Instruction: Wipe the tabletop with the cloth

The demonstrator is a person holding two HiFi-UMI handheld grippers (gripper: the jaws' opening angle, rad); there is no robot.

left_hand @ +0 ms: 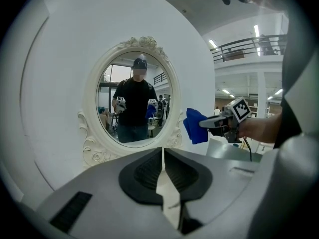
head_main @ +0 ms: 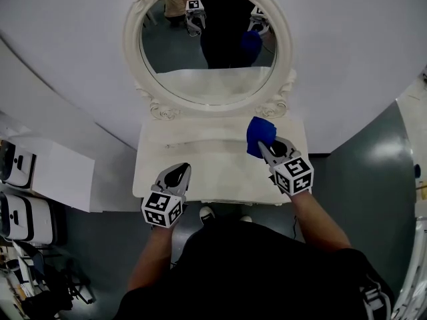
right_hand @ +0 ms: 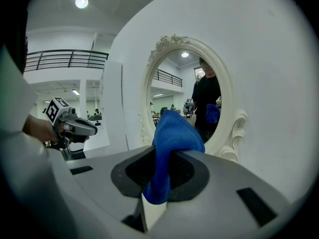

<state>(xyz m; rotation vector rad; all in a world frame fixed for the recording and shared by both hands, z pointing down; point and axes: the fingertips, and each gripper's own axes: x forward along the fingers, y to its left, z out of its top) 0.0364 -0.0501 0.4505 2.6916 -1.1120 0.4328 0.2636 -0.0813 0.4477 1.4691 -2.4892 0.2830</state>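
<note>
A blue cloth (head_main: 259, 136) hangs bunched in my right gripper (head_main: 264, 147), which is shut on it above the right part of the white tabletop (head_main: 200, 155). In the right gripper view the blue cloth (right_hand: 169, 143) rises between the jaws. My left gripper (head_main: 182, 171) is over the table's front left edge, jaws shut with nothing between them. From the left gripper view the right gripper (left_hand: 205, 124) and the blue cloth (left_hand: 196, 125) show in front of the mirror (left_hand: 133, 101).
An oval mirror (head_main: 208, 42) in an ornate white frame stands at the back of the small table, against a curved white wall (head_main: 347, 59). White boxes (head_main: 40, 172) sit on the floor to the left. Grey floor (head_main: 373, 172) lies to the right.
</note>
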